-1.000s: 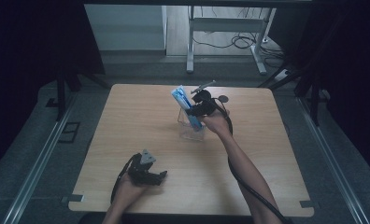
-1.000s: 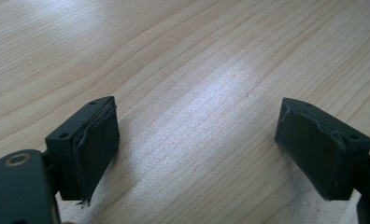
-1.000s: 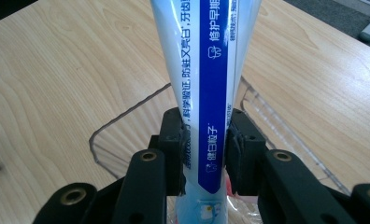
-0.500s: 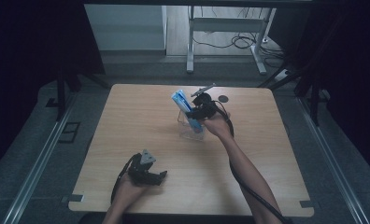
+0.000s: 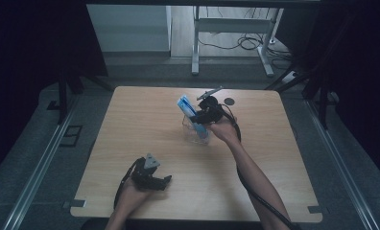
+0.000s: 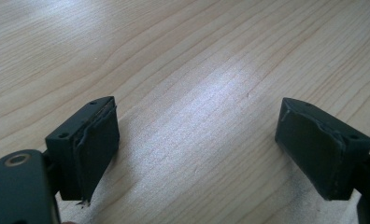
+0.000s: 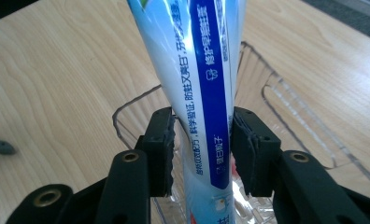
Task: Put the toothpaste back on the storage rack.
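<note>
The toothpaste tube (image 7: pixel 206 93) stands tilted in the clear container (image 7: pixel 286 116) on the table (image 5: pixel 130 124), between the right gripper's (image 7: pixel 202 147) fingers (image 7: pixel 160 140), which have just been opening and barely flank it. The left gripper (image 6: pixel 197 149) rests wide open over bare table.

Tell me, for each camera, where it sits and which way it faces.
High view: fixed above the person's side, looking forward and down on the table; both forearms enter from the bottom, left gripper near, right gripper at the clear container.
Left gripper view: rides the left gripper, facing bare tabletop between wide-apart jaws.
Right gripper view: rides the right gripper, facing the toothpaste tube between its jaws, which have just been opening, above the container.
Shared: tube and container appear in the high and right gripper views.
</note>
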{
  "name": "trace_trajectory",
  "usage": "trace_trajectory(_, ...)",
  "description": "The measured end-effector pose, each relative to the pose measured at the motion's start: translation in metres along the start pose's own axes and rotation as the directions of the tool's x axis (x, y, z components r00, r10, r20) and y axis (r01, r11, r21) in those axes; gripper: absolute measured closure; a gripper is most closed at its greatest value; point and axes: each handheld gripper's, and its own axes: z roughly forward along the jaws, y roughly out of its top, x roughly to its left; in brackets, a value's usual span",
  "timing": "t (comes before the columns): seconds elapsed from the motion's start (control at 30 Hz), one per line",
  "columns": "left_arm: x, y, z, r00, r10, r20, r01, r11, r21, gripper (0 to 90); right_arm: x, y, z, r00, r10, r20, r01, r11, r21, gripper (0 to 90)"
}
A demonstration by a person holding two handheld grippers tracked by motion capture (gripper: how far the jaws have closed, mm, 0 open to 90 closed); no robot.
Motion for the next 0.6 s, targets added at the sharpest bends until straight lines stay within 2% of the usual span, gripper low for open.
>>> trace_trajectory(0.1, 0.0, 0.0, 0.0, 1.0, 0.0, 0.0, 0.0, 1.0, 0.0, 13.8, -0.001, 0.001, -0.004, 0.9999, 0.01, 0.002, -0.01, 1.0, -0.021, 59.0)
trace_trajectory(0.2, 0.0, 0.0, 0.0, 1.0, 0.001, -0.001, -0.001, 1.0, 0.001, 13.8, -0.002, 0.002, -0.01, 0.9997, 0.019, -0.015, -0.02, 0.999, -0.04, 57.7)
trace_trajectory(0.6, 0.0, 0.0, 0.0, 1.0, 0.001, -0.001, -0.001, 1.0, 0.0, 13.8, 0.005, 0.002, -0.024, 0.9993, -0.032, -0.021, 0.031, 0.997, -0.066, 43.5)
